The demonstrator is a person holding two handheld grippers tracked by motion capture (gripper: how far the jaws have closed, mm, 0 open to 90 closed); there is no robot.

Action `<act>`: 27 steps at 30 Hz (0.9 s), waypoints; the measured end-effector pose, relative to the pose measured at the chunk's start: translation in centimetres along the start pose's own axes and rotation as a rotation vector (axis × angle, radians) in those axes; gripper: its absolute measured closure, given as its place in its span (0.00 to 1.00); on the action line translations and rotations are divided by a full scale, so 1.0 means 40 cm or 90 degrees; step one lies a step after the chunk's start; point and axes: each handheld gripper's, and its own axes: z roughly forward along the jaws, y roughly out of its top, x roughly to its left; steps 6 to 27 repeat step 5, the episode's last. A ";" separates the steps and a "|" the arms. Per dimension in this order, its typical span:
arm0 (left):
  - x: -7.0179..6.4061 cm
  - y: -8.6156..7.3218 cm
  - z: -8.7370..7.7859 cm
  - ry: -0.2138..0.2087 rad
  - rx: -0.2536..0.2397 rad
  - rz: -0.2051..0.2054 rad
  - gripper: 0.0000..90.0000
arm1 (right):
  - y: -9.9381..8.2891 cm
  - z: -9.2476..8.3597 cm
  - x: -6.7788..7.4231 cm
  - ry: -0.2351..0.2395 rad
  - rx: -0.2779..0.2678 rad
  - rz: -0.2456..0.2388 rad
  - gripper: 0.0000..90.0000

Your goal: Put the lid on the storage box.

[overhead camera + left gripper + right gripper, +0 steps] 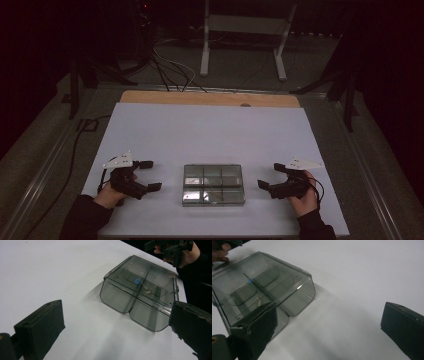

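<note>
A: Start at the left gripper (148,176). How does it stand?

B: Its jaws are spread wide and hold nothing. It hovers low over the white sheet (210,127), held in the person's left hand (114,192), just left of the box (213,185).

A: And the right gripper (267,176)?

B: The same: jaws wide apart, nothing between them, in the right hand (303,196), just right of the box. Both point inward at it, and neither touches it.

A: Where is the box, then?

B: It lies flat on the sheet between the two grippers, near the person's edge of the table. It is a smoky clear plastic case with its lid shut, split into compartments by inner walls.

A: Anything inside?

B: In the left gripper view a small blue bit (137,281) sits near the middle divider, and a small pale piece (149,292) lies close by. What they are is too small to tell. In the right gripper view the box (262,287) stands just beyond the left-hand jaw, with a small pale piece (258,300) visible inside.

A: And around that?

B: Past the sheet a strip of wooden board (210,98) shows at the far edge, then cables (170,70) on the floor and a white frame (245,37) in the dark.
</note>
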 end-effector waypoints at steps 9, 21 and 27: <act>0.001 0.000 0.003 0.001 0.002 0.001 0.01 | -0.001 0.001 -0.001 0.001 0.000 -0.001 0.01; 0.001 0.000 0.003 0.001 0.002 0.001 0.01 | -0.001 0.001 -0.001 0.001 0.000 -0.001 0.01; 0.001 0.000 0.003 0.001 0.002 0.001 0.01 | -0.001 0.001 -0.001 0.001 0.000 -0.001 0.01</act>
